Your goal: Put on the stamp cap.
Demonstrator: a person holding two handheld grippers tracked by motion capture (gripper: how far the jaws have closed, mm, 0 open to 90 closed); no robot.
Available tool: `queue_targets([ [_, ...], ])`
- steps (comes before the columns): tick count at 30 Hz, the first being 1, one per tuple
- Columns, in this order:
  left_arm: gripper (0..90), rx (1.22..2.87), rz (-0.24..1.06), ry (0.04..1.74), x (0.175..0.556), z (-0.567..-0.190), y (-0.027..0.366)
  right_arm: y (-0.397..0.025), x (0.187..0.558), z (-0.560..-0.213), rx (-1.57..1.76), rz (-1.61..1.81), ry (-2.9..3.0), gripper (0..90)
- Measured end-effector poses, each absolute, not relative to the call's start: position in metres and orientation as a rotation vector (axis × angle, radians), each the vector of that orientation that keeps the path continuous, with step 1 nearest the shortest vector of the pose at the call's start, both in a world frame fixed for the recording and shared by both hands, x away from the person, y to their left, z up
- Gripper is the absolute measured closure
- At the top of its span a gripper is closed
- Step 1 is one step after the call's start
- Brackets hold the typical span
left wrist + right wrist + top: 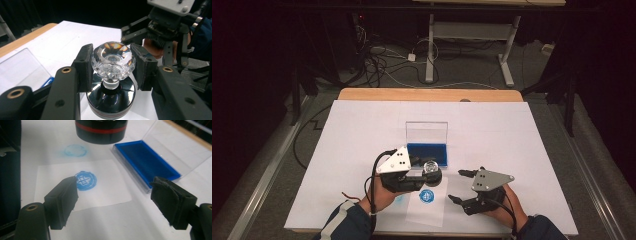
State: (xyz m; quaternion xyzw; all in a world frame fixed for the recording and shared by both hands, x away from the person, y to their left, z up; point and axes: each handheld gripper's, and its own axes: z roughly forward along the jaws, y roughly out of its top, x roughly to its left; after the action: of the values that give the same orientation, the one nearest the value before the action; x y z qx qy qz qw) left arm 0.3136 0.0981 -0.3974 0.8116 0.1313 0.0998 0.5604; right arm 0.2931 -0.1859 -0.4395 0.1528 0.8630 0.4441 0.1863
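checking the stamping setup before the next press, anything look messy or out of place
One oddity: a faint, smudged blue ring sits on the white table cover beside the paper slip, off the sheet. The imprint on the slip looks crisp.

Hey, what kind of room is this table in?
Probably a lab or workshop set up for recording. A white-covered table stands before dark curtains, loose cables lie on the grey floor, and another desk's metal legs stand behind. On the table: a blue ink pad.
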Motion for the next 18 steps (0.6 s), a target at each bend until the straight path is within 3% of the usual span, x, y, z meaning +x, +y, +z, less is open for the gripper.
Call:
queue_targets([
  [18,54.2,1.939,0.275,0.326,0.32,-0.399,0.112,-0.228,0.291,-0.428,0.531,1.244,2.268,21.2],
])
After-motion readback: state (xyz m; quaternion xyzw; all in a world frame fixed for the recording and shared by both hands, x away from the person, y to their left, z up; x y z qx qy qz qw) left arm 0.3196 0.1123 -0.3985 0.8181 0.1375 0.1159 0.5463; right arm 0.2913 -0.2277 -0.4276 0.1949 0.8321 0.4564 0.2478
